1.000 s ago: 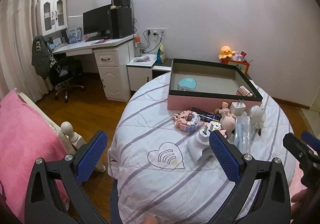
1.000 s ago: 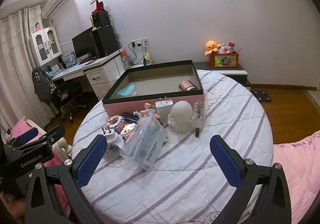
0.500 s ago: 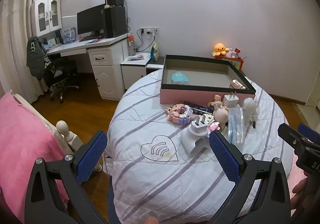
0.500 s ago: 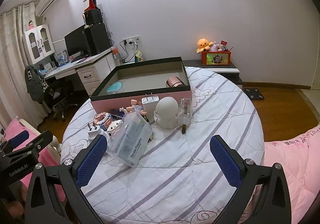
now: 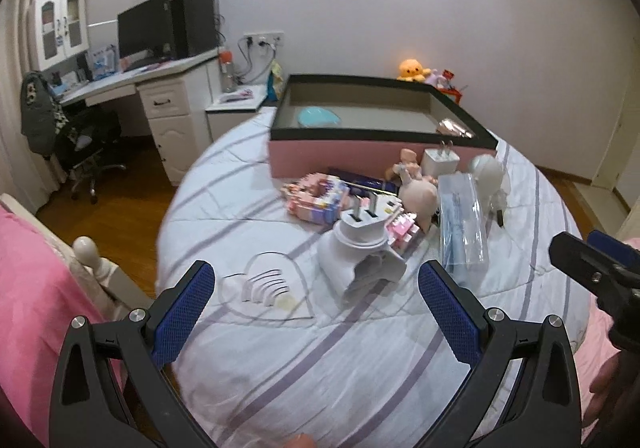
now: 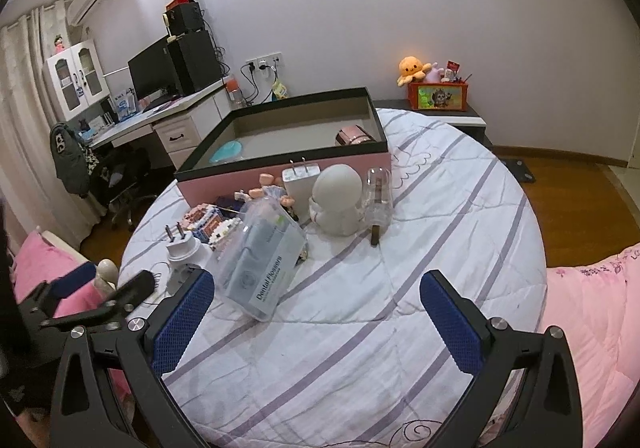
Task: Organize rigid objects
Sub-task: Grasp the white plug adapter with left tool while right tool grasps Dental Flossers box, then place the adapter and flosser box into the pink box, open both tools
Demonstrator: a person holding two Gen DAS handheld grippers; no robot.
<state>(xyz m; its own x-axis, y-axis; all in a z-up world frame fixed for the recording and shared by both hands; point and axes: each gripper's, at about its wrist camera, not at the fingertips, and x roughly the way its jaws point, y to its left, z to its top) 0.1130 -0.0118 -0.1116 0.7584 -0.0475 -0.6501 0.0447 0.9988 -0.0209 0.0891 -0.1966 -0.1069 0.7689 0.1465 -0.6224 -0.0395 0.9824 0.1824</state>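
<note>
I am holding both tongs, left [image 5: 316,304] and right [image 6: 316,312], wide open and empty; box [image 6: 362,148] contains two items, the pile beside it is waiting.

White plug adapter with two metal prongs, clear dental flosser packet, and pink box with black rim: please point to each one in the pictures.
white plug adapter with two metal prongs [image 5: 362,234], left wrist view, on its round top face.
clear dental flosser packet [image 6: 262,260], right wrist view, on its front.
pink box with black rim [image 6: 288,174], right wrist view, on its pink front wall.
</note>
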